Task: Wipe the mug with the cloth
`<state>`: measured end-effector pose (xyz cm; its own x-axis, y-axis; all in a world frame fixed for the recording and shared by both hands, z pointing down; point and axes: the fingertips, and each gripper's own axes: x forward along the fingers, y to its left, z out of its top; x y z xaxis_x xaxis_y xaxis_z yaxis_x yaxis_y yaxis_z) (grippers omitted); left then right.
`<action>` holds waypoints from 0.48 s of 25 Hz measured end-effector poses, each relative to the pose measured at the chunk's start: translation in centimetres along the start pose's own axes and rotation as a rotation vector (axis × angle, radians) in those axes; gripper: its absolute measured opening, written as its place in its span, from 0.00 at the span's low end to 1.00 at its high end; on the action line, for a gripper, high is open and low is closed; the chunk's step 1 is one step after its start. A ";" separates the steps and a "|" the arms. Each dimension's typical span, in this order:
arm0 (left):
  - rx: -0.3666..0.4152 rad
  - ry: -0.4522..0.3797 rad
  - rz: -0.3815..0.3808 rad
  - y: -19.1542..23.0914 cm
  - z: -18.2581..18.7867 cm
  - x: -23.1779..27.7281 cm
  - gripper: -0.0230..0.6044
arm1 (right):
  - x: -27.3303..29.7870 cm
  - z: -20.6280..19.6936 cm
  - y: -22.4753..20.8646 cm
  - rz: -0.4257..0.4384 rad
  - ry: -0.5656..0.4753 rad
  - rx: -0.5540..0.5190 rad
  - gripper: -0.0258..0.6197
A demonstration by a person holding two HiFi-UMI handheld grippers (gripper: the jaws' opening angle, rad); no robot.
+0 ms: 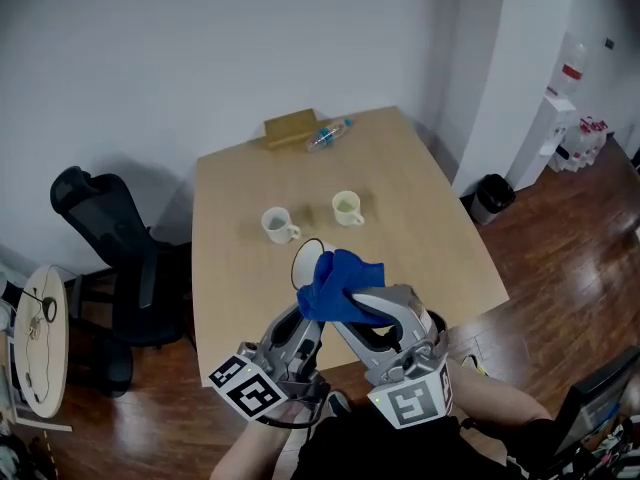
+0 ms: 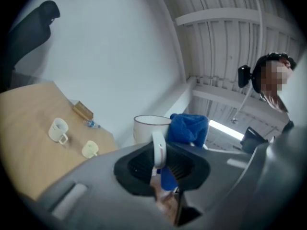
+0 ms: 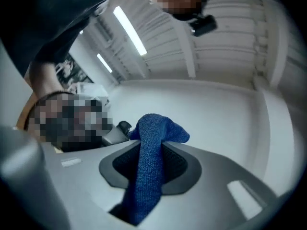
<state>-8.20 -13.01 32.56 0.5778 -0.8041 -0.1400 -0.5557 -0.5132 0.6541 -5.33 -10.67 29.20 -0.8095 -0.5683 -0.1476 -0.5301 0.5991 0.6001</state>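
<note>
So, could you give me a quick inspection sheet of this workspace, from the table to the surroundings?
Surface: light wooden table.
Job's things: white mug held up above the table's near end; blue cloth bunched against its rim.
Clutter: two more mugs standing mid-table; plastic bottle lying beside a wooden block at the far edge.
Grippers: left gripper shut on the white mug's handle; right gripper shut on the blue cloth.
Cables: nothing seen.
Surroundings: black office chair left of the table; dark bin and white water dispenser to the right; wood floor.
</note>
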 end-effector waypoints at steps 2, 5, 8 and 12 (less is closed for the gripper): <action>-0.011 -0.002 -0.003 -0.2 -0.3 0.1 0.13 | -0.1 0.1 0.5 -0.021 -0.006 -0.130 0.20; -0.002 0.004 0.004 -0.1 -0.3 -0.1 0.13 | 0.0 -0.1 0.2 0.016 -0.011 -0.064 0.20; 0.011 0.010 -0.025 -0.6 0.1 -0.5 0.14 | -0.2 -0.4 -0.9 0.089 -0.011 0.112 0.20; 0.065 0.042 -0.157 -2.5 0.8 -1.3 0.14 | -0.9 -1.5 -5.0 0.165 -0.064 0.650 0.20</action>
<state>-8.01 -10.90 30.50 0.6845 -0.6997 -0.2045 -0.4932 -0.6511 0.5769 -1.59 -13.94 27.52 -0.8955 -0.4180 -0.1527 -0.4265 0.9041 0.0267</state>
